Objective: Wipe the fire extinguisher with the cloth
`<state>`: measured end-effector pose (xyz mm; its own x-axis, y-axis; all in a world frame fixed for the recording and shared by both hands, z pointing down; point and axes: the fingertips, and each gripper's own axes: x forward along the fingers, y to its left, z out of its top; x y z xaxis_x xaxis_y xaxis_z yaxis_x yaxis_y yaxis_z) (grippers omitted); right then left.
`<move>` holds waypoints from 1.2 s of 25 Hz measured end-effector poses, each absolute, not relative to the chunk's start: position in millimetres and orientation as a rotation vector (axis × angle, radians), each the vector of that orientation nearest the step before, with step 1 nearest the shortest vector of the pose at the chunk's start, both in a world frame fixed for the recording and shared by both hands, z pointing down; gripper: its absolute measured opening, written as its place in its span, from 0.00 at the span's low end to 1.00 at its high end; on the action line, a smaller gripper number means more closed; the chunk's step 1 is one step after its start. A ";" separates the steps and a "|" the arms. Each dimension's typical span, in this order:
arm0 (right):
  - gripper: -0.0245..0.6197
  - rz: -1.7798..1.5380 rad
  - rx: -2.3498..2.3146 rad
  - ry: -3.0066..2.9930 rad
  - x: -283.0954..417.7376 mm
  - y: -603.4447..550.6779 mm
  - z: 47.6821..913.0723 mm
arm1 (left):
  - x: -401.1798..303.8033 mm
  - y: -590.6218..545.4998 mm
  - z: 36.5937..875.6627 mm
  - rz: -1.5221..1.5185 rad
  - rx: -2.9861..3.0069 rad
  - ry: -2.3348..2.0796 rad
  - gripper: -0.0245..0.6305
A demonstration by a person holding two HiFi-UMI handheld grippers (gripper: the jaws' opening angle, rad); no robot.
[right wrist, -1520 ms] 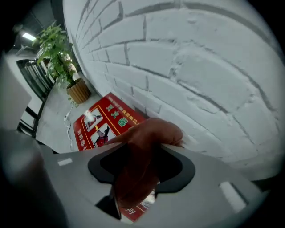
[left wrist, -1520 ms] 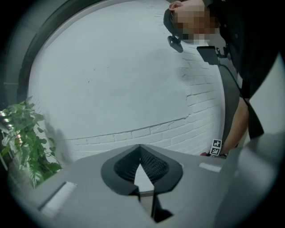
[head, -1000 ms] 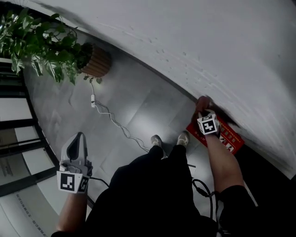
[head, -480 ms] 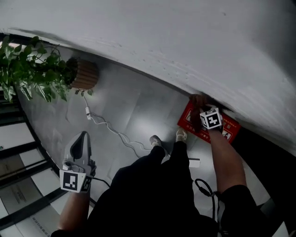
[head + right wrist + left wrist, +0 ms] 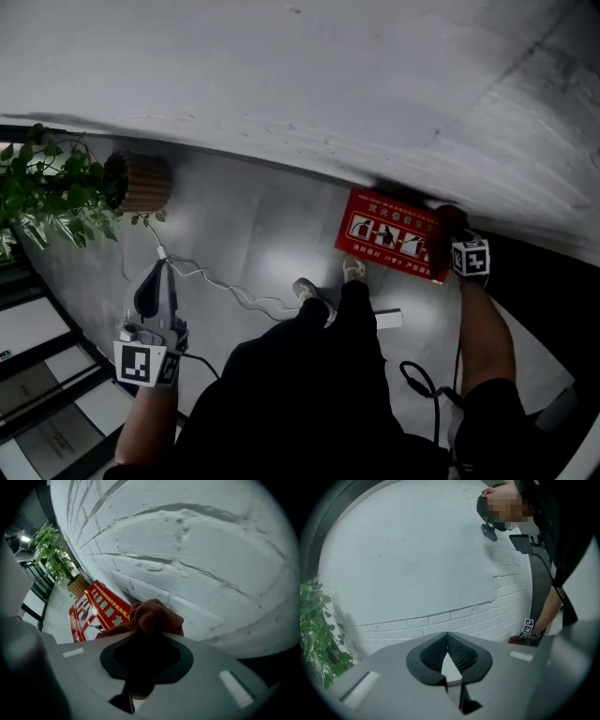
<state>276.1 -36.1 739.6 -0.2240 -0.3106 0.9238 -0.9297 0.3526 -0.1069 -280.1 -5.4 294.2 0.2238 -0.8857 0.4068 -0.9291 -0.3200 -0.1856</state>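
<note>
A red fire extinguisher box (image 5: 389, 234) with white pictograms stands on the floor against the white brick wall. My right gripper (image 5: 449, 223) is at the box's right end, shut on a bunched reddish-brown cloth (image 5: 447, 217). In the right gripper view the cloth (image 5: 154, 616) bulges out of the right gripper (image 5: 147, 637), with the box (image 5: 96, 606) to its left. My left gripper (image 5: 160, 269) hangs over the floor far to the left, shut with nothing in it. The left gripper (image 5: 447, 639) faces the wall in its own view.
A potted plant (image 5: 52, 187) in a ribbed pot (image 5: 141, 183) stands at the left by the wall. A white cable (image 5: 211, 284) snakes across the grey floor to a white power strip (image 5: 389, 321). Dark-framed glass panels (image 5: 37, 412) line the lower left.
My right gripper carried the cloth rightward along the red box, from its left end to its right end. The view swung, uncovering the box's face. The left gripper shifted only a little.
</note>
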 end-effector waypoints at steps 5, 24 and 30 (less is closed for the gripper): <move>0.12 0.880 1.234 -1.563 319.7 -30.0 731.1 | -308.7 11.5 296.3 0.661 2.325 -1.841 0.04; 0.11 0.665 0.606 -1.975 -28.2 -61.2 754.9 | -389.8 123.0 273.3 0.723 2.000 -2.144 0.04; 0.11 0.708 0.799 -1.908 79.7 -49.9 749.5 | -363.4 78.4 281.3 0.673 2.144 -2.046 0.04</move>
